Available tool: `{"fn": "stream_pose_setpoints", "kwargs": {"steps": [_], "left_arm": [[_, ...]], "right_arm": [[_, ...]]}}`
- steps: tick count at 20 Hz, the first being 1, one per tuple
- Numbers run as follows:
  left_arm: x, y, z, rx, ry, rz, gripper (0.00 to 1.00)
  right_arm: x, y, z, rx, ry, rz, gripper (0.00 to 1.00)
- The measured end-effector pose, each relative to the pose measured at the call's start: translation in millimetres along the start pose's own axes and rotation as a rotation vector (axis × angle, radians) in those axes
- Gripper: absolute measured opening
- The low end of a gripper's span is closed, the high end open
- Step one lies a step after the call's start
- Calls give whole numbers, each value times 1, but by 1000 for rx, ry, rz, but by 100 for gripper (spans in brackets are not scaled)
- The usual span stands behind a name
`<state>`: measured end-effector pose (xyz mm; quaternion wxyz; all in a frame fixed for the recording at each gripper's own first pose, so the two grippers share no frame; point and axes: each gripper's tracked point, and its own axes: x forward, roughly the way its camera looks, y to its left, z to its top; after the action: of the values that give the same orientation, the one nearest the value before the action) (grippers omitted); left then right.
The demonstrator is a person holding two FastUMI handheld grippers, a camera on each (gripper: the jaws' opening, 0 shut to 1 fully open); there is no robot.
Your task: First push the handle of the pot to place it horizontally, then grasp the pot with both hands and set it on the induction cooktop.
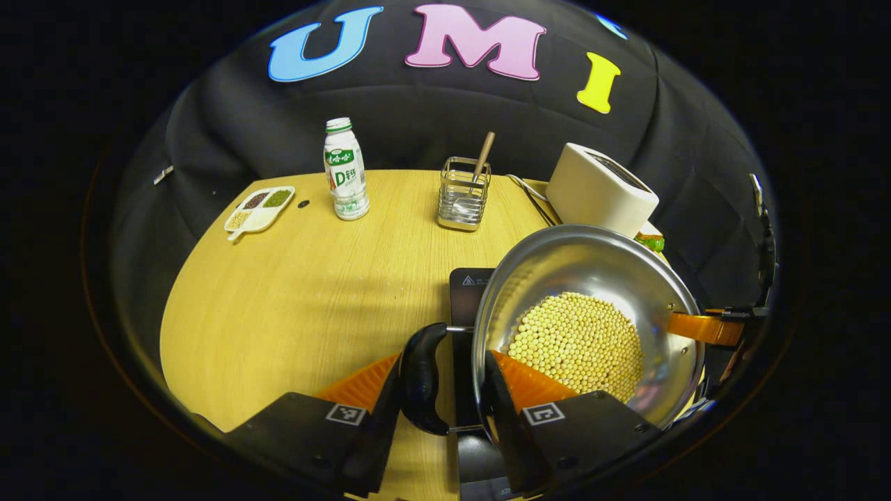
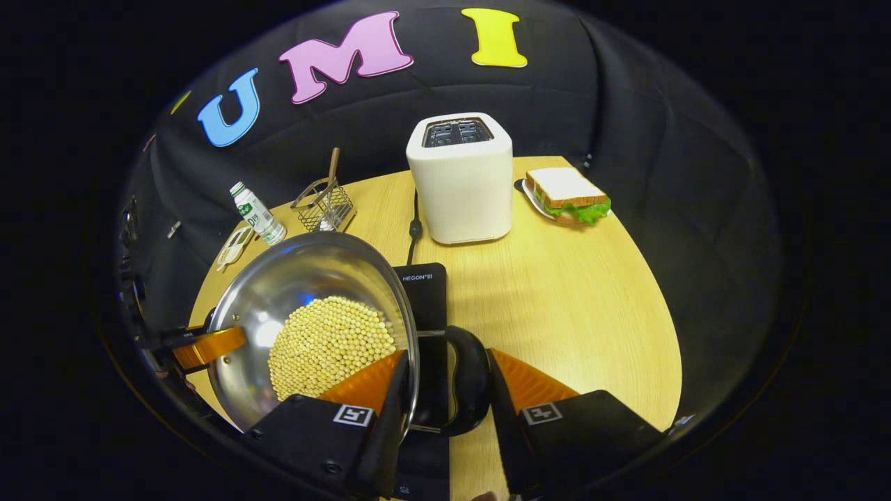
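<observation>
Over the black induction cooktop (image 1: 468, 285) sits the steel pot (image 1: 592, 271), full of pale yellow beans (image 1: 576, 343) and tipped a bit toward the camera in both views, so it's hard to say if it's resting flat or lifted.

Left gripper (image 1: 451, 390) has its jaws closed on the pot's black loop handle (image 1: 420, 379), one finger on the outside of the loop, the other against the pot wall. In the right gripper view the right gripper (image 2: 445, 390) does the same on the opposite black handle (image 2: 468, 379), fingers pinching either side.

Further back on the round wooden table (image 2: 592, 292) there's a white toaster (image 2: 461, 177), a sandwich (image 2: 567, 195) on a plate, a wire basket (image 1: 463, 193) with a stick in it, a drink bottle (image 1: 345, 169) and a little divided tray (image 1: 259, 207) of beans.
</observation>
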<state>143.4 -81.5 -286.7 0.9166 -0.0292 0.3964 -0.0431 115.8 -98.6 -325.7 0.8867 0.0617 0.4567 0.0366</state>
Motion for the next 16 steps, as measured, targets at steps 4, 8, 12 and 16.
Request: {"fn": "stream_pose_setpoints", "kwargs": {"steps": [4, 8, 12, 16], "left_arm": [[-8, 4, 2, 21, -11, 11, 99], [-15, 8, 6, -10, -26, 5, 96], [-26, 10, 14, 0, -46, 9, 96], [-38, 8, 26, 21, -73, 6, 96]], "right_arm": [[-3, -6, 4, 34, -6, -24, 100], [-8, -7, 11, 90, -24, -35, 99], [-17, -4, 16, 97, -44, -49, 99], [-33, 2, 27, 83, -78, -60, 99]]}}
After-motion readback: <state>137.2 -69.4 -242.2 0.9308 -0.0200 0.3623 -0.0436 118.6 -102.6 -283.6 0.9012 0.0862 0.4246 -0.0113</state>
